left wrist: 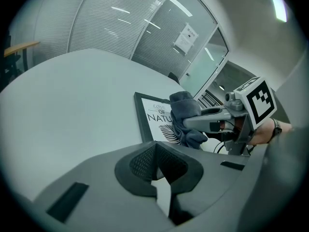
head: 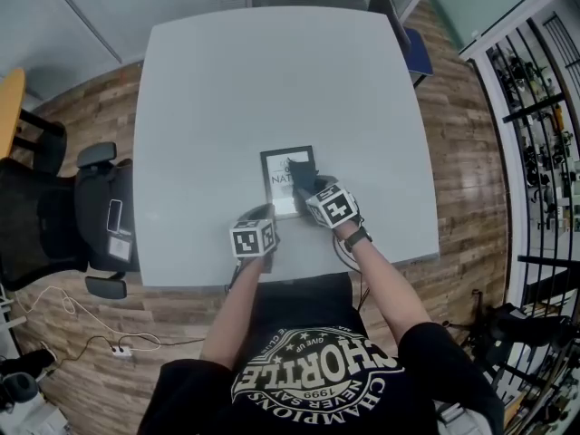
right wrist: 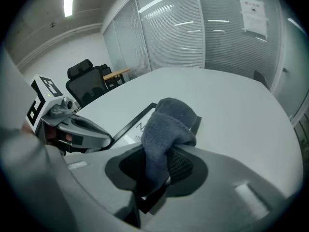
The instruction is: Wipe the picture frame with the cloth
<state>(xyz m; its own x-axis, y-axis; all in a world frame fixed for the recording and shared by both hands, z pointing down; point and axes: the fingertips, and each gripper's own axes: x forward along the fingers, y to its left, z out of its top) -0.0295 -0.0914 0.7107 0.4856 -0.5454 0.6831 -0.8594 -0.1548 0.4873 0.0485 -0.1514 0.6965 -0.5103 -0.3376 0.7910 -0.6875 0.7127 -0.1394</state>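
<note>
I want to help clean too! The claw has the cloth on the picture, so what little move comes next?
Probably sweep the right claw leftward across the picture frame: the cloth pinched in it rests on the frame's right side, and the left side lies uncovered.

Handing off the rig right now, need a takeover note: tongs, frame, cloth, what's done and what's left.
Right tongs: shut on the grey cloth, which rests on the right half of the picture frame.
Left tongs: shut, empty, by the frame's near left corner.
Frame lies flat on the white table.
Done: cloth gripped and on the frame; how much is wiped can't be told.
Left: wipe across the rest of the frame.
</note>
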